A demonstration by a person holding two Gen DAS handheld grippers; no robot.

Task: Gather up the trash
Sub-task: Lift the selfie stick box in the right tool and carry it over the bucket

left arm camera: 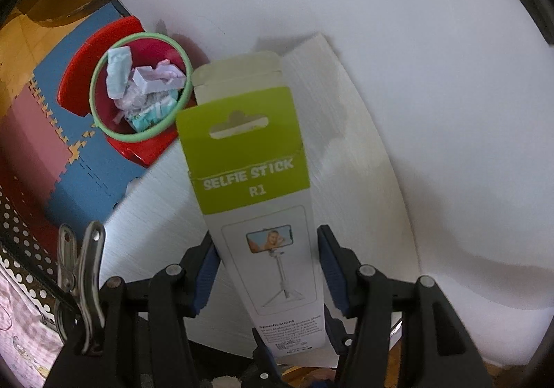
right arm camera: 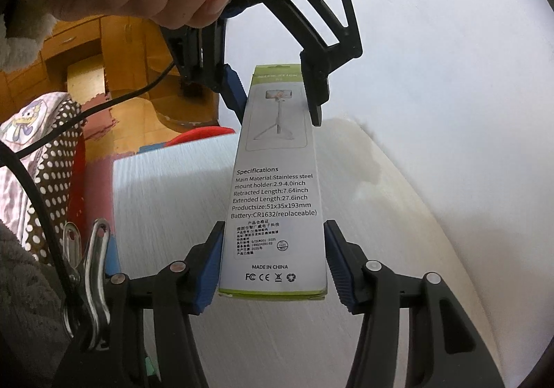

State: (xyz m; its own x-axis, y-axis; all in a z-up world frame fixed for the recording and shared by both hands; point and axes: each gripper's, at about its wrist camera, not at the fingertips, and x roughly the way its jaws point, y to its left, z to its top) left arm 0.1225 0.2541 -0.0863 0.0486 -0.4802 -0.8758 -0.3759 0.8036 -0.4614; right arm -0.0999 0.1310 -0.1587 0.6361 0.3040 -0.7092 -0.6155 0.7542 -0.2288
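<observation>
Nearest the lens in the left wrist view, the left tool [left arm camera: 268, 270] clamps the selfie stick box [left arm camera: 256, 187] by its lower end; the right tool [right arm camera: 273, 249] clamps the opposite end. The box's long axis runs up the frame, its open flap toward the red bin [left arm camera: 138, 93] at upper left, closer to the left tool, above the white bench [left arm camera: 381, 180].
</observation>
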